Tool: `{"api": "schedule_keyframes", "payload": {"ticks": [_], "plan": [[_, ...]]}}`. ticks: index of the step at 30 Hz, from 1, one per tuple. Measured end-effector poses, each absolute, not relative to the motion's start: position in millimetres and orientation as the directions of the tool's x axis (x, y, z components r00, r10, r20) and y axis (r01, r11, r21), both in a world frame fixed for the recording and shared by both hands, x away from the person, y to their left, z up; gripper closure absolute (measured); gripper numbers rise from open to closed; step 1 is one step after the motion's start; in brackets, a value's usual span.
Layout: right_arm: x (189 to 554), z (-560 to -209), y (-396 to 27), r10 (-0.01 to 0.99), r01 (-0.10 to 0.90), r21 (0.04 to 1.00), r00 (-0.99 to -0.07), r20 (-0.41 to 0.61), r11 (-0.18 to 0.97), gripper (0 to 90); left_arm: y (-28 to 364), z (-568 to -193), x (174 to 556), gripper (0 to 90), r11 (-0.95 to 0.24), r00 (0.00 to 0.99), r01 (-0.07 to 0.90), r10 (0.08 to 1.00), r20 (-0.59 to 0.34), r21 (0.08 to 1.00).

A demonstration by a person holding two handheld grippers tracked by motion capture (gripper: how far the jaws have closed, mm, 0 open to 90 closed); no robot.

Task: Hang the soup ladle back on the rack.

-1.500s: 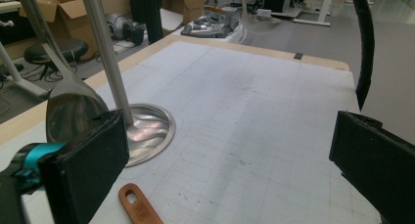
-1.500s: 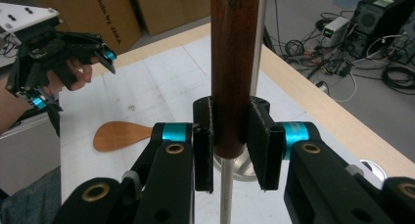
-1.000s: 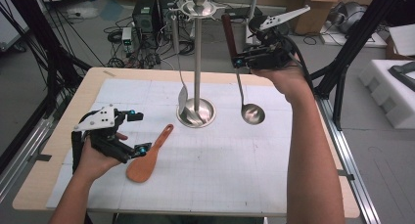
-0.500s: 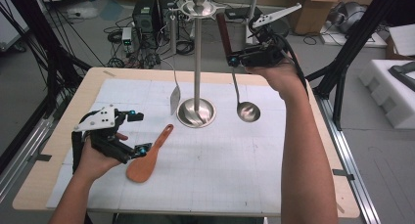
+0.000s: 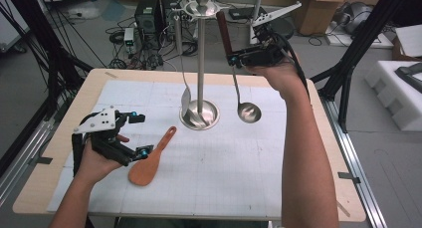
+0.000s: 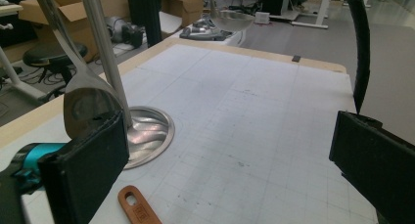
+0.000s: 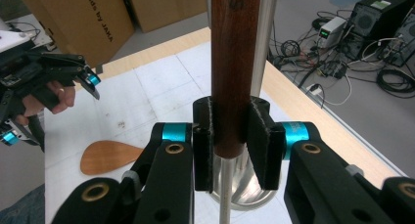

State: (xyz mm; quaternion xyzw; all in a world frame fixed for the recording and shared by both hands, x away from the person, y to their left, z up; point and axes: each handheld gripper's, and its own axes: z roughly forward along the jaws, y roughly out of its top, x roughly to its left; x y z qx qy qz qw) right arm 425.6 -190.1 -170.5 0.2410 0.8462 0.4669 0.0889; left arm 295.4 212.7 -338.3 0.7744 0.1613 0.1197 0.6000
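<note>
My right gripper is raised at the back right of the table, beside the top of the metal utensil stand. It is shut on the dark wooden handle of a steel ladle. The ladle bowl hangs in the air to the right of the stand's base. A steel spoon hangs from the stand's left side. My left gripper rests low at the table's left, open with nothing between its jaws. Just to its right lies a wooden spatula.
The table carries a white gridded mat. Behind the table are cables and computer boxes on the floor. Black frame legs stand at the right, beside white foam blocks.
My right gripper has carried the ladle slightly left, toward the stand's top, and the bowl swung with it. The left gripper and the spatula have not moved.
</note>
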Motion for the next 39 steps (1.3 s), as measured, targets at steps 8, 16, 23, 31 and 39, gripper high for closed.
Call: {"api": "schedule_keyframes", "payload": {"ticks": [8,16,23,31,39], "plan": [[428.6,-172.8,-185.9,0.492,0.325,0.836,-0.867,0.077,0.442,74.3,213.5,-337.5,295.0,1.7,-0.227,0.919,0.103,0.394,-0.005,0.968],[430.2,-174.6,-178.9,0.504,0.333,0.833,-0.86,0.077,0.441,74.0,212.8,-337.7,294.7,1.8,-0.233,0.919,0.104,0.395,-0.003,0.967],[431.2,-174.6,-173.1,0.521,0.343,0.826,-0.85,0.072,0.446,73.9,213.7,-336.5,294.0,1.7,-0.227,0.918,0.099,0.396,-0.001,0.969],[434.0,-174.1,-163.7,0.546,0.352,0.815,-0.836,0.053,0.46,73.9,213.6,-336.1,293.6,1.7,-0.23,0.919,0.097,0.393,0.001,0.968],[438.3,-175.6,-157.8,0.547,0.363,0.809,-0.835,0.062,0.462,73.7,215.4,-335.3,292.2,1.7,-0.227,0.917,0.097,0.398,0.001,0.969]]}}
